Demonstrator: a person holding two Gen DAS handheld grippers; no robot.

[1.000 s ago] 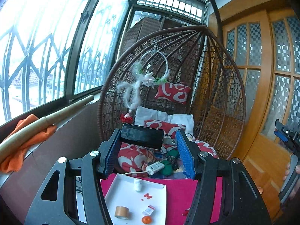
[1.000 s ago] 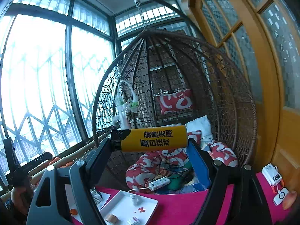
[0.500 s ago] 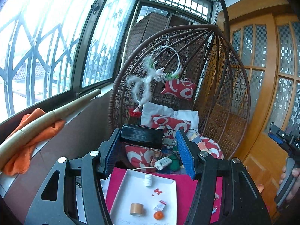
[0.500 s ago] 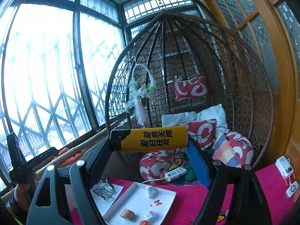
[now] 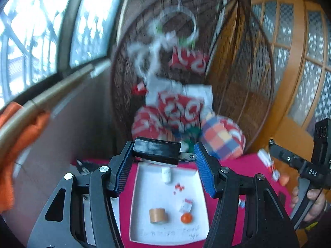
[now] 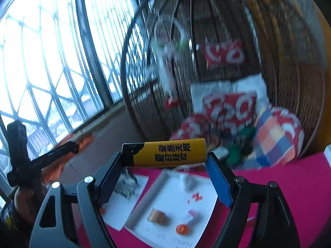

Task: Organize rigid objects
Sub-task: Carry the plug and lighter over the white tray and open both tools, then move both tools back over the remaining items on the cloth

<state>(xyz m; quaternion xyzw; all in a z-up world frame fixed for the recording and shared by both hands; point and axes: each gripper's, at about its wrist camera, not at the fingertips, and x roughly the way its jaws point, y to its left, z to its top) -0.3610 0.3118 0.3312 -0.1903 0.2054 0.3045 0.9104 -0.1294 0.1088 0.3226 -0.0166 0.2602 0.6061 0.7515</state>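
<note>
A black rectangular plug adapter (image 5: 157, 150) is being pinched crosswise by the left tongs (image 5: 160, 161); a yellow cylindrical lighter (image 6: 165, 153) is being pinched likewise by the right tongs (image 6: 163, 165).

Black plug adapter (image 5: 156, 150) in left gripper (image 5: 163, 165) above white tray (image 5: 144, 227)

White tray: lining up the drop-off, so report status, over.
Left tongs shut on black charger; right tongs shut on yellow lighter. White tray below both, already holding small items. Nothing blocking the way down.
</note>
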